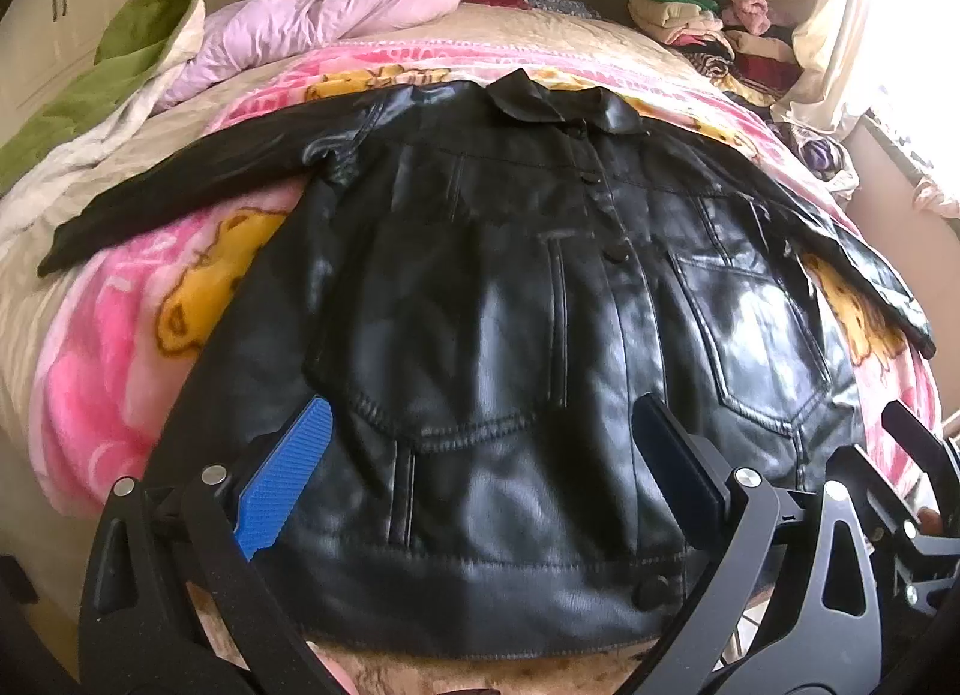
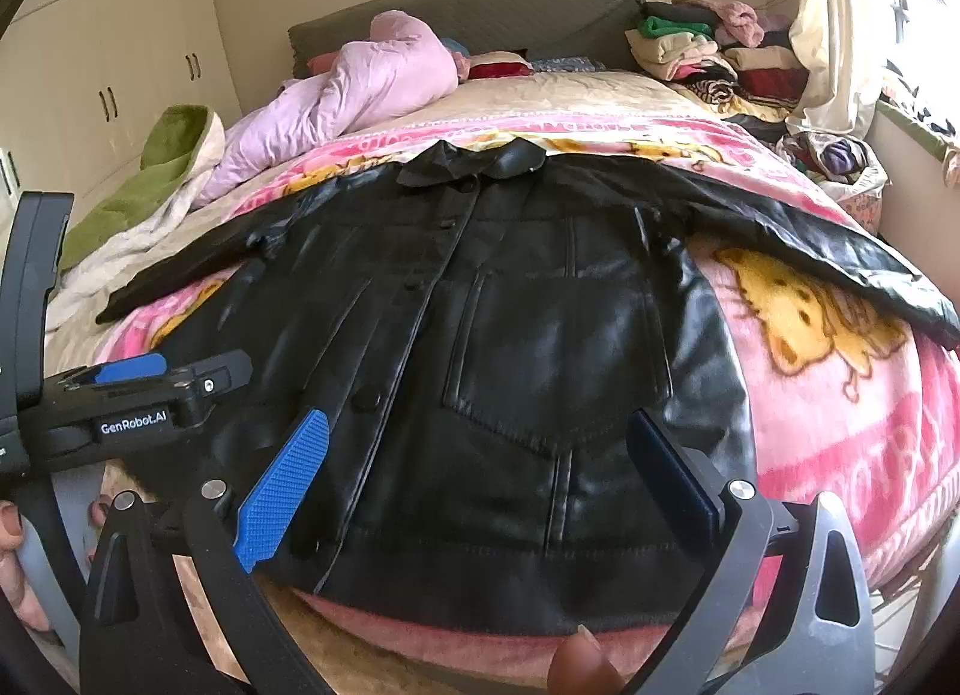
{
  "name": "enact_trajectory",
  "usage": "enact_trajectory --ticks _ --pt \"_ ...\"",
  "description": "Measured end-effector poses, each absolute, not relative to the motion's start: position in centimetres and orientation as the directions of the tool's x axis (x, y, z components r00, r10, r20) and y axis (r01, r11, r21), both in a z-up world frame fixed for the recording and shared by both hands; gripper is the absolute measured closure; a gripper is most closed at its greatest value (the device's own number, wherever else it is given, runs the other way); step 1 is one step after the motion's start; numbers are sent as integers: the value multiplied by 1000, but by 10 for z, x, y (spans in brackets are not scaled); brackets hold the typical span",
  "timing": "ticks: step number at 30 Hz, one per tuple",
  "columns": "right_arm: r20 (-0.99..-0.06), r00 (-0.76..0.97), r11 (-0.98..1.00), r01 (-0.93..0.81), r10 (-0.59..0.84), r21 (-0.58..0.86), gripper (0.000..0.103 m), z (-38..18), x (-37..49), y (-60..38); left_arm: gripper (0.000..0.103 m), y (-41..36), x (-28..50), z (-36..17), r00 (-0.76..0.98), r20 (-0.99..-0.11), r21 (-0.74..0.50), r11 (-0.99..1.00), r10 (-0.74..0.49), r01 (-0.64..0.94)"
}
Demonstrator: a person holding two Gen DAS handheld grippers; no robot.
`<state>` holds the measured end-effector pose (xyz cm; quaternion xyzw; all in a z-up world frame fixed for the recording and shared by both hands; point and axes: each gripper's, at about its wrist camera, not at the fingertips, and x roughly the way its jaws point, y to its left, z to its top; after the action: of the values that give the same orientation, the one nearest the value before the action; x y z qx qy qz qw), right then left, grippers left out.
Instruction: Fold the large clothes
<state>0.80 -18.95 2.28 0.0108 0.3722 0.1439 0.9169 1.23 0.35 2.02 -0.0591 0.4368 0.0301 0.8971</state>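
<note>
A black leather jacket (image 1: 510, 335) lies flat and buttoned on a pink cartoon blanket (image 1: 120, 347), collar away from me, hem at the near bed edge, both sleeves spread outward. My left gripper (image 1: 480, 455) hovers open over the hem's left half, blue pads (image 1: 285, 479) wide apart and holding nothing. Part of the right gripper's frame (image 1: 900, 479) shows at the lower right. In the right wrist view the jacket (image 2: 540, 347) fills the middle. My right gripper (image 2: 480, 467) stands open above the right pocket and hem. The left gripper (image 2: 150, 389) sits at the left edge.
A lilac quilt (image 2: 360, 83) and a green-lined blanket (image 2: 156, 161) lie at the bed's far left. Folded clothes (image 2: 708, 47) are stacked at the back right beside a curtain (image 2: 834, 35). White wardrobes (image 2: 120, 65) line the left wall. A padded headboard (image 2: 510, 11) stands behind.
</note>
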Motion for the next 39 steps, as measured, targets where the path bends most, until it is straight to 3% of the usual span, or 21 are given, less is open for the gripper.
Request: enact_trajectory --ticks 39 --pt "-616 723 942 -148 312 302 4 70 167 -227 9 3 169 57 629 -777 -80 987 26 -140"
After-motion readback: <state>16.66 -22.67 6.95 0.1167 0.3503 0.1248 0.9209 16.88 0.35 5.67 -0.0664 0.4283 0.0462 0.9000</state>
